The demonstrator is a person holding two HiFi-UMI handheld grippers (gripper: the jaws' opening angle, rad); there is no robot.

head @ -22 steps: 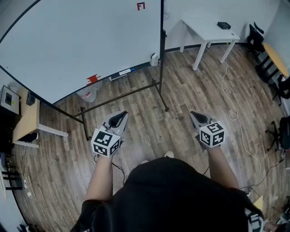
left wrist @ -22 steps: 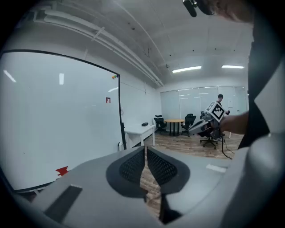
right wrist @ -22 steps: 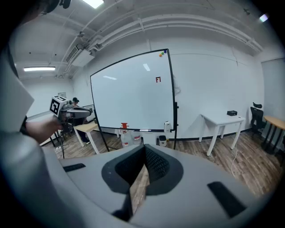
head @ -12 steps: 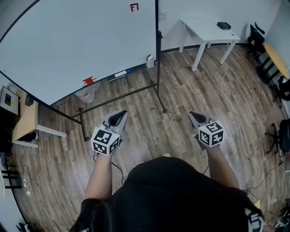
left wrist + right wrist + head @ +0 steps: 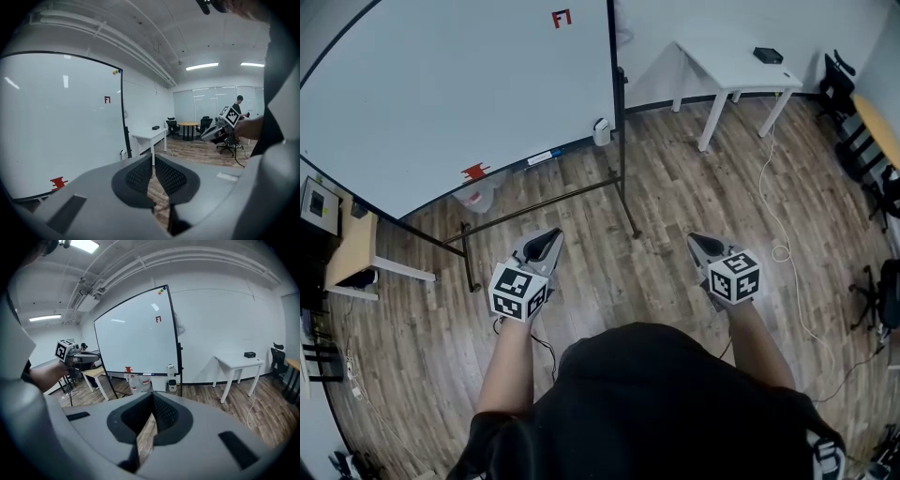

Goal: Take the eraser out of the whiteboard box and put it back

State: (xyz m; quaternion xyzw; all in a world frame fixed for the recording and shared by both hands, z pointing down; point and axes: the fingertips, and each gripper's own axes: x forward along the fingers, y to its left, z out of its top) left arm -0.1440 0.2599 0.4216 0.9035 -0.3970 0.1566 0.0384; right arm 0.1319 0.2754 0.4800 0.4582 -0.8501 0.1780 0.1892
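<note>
- The left hand-held gripper (image 5: pixel 551 234) is closed and holds nothing.
- The right hand-held gripper (image 5: pixel 694 238) is closed and empty too.
- The white box (image 5: pixel 601 131) hangs low on the right of the far whiteboard (image 5: pixel 441 84); the eraser is too small to tell.

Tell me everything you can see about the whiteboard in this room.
The whiteboard is a large, mostly blank white panel in a thin black frame, upright on a black metal stand whose feet rest on the wood floor. Small red lettering sits near its top edge, a red item along its bottom edge, and a small white box by its lower right corner.
</note>
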